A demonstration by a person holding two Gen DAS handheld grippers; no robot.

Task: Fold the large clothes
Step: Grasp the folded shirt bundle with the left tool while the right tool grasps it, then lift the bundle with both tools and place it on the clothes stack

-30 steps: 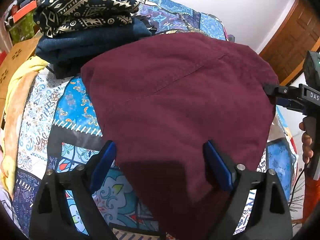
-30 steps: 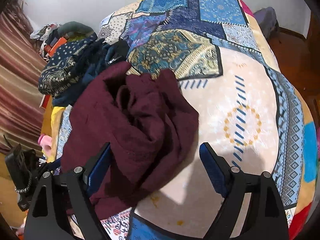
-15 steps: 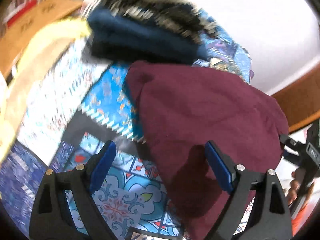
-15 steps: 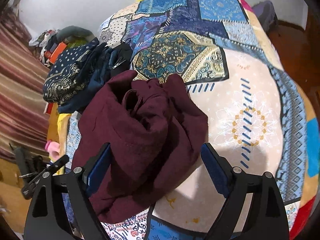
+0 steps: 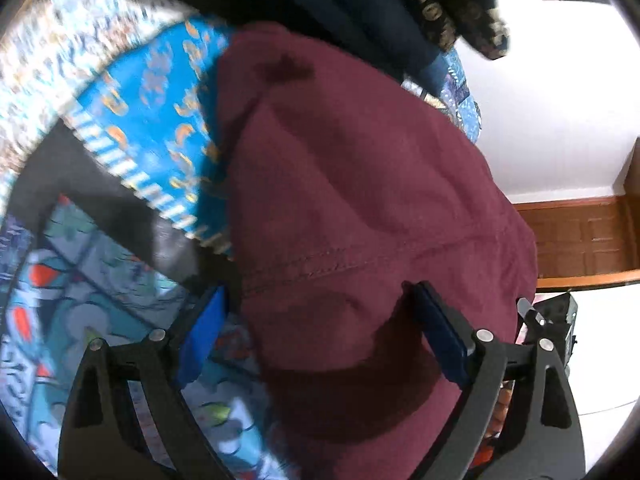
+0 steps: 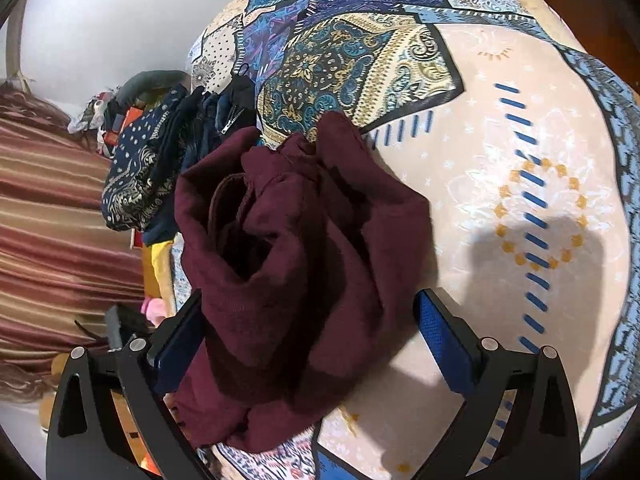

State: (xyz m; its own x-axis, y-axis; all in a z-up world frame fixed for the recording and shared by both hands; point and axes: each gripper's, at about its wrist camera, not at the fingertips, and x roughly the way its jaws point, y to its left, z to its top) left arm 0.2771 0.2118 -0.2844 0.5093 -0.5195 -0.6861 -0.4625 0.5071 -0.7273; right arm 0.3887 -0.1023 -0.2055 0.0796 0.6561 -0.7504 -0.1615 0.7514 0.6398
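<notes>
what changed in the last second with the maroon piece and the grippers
The left gripper swung in closer over the maroon garment, so the folded stack slid to the top edge of its view. The right gripper eased nearer the bunched end. Both stayed open, gripping nothing; the garment stayed on the bedspread.

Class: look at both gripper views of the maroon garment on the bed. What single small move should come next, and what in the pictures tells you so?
Probably bring both open grippers down onto the maroon garment and pinch an edge each. The left gripper and right gripper both straddle it with fingers apart, holding nothing. It lies bunched in loose rolls on the bedspread, so it likely needs spreading flat before any fold.
</notes>
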